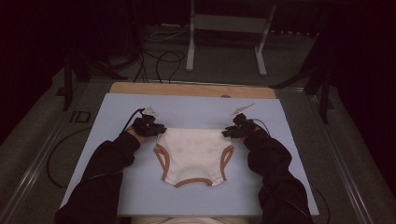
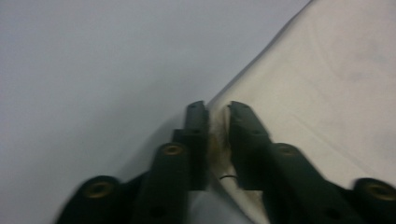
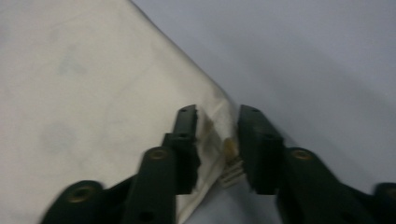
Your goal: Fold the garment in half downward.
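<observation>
A cream pair of briefs (image 1: 194,154) with brown trim lies flat on the pale blue board (image 1: 196,109), waistband at the far side. My left gripper (image 1: 159,128) sits at its far left corner. In the left gripper view the jaws (image 2: 217,107) stand slightly apart, with the corner of the cloth (image 2: 327,84) loose between them. My right gripper (image 1: 227,132) is at the far right corner. Its jaws (image 3: 217,112) are parted wider around the cloth corner (image 3: 93,93) and a small label, with a gap beside the right jaw.
A wooden strip (image 1: 191,89) runs along the board's far edge. Beyond it on the floor are a metal stand (image 1: 226,39) and loose cables (image 1: 159,60). Dark tripod legs (image 1: 322,88) stand on both sides. Bare blue board surrounds the garment.
</observation>
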`<state>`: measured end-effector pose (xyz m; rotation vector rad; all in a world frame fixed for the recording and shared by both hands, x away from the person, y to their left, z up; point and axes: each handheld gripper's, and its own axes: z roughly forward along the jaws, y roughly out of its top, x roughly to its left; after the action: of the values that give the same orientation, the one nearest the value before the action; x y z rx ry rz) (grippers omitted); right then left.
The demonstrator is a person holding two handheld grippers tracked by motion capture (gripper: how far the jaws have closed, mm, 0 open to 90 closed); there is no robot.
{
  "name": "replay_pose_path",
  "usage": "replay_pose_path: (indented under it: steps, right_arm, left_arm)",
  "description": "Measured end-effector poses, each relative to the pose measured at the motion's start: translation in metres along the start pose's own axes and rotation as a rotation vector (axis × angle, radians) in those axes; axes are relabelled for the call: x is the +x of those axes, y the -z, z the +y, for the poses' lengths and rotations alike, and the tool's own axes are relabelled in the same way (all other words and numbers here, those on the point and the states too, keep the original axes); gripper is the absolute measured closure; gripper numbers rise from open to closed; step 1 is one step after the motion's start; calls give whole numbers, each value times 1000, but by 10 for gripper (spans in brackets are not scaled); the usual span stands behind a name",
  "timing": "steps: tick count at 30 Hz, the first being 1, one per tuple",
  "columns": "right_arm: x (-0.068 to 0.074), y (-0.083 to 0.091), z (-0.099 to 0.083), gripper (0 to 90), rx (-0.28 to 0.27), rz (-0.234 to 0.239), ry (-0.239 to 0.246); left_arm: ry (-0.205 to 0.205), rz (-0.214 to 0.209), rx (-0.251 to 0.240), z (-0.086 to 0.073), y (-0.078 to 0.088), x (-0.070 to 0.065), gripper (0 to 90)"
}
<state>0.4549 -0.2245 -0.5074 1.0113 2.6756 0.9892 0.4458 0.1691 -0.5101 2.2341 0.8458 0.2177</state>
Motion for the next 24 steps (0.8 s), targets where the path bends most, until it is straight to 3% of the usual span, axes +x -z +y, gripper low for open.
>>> replay_pose_path:
  steps: [4, 8, 12, 14, 18, 24]
  right_arm:
    - [3, 2, 1, 399, 1, 0, 7]
    - [7, 5, 3, 274, 1, 15, 1]
    - [9, 10, 6, 167, -32, 46, 6]
    - [11, 13, 8, 159, -44, 65, 0]
    - [17, 16, 13, 129, -62, 80, 23]
    - [29, 18, 23, 103, -84, 58, 68]
  left_arm:
    - [0, -7, -17, 0, 5, -1, 534]
    - [9, -15, -26, 0, 10, -3, 359]
    - [15, -25, -61, 0, 19, -6, 250]
    - [2, -50, -61, 1, 23, -9, 142]
    - [-34, -46, -82, 2, 33, -16, 19]
    - [-62, -77, -92, -3, 47, -32, 5]
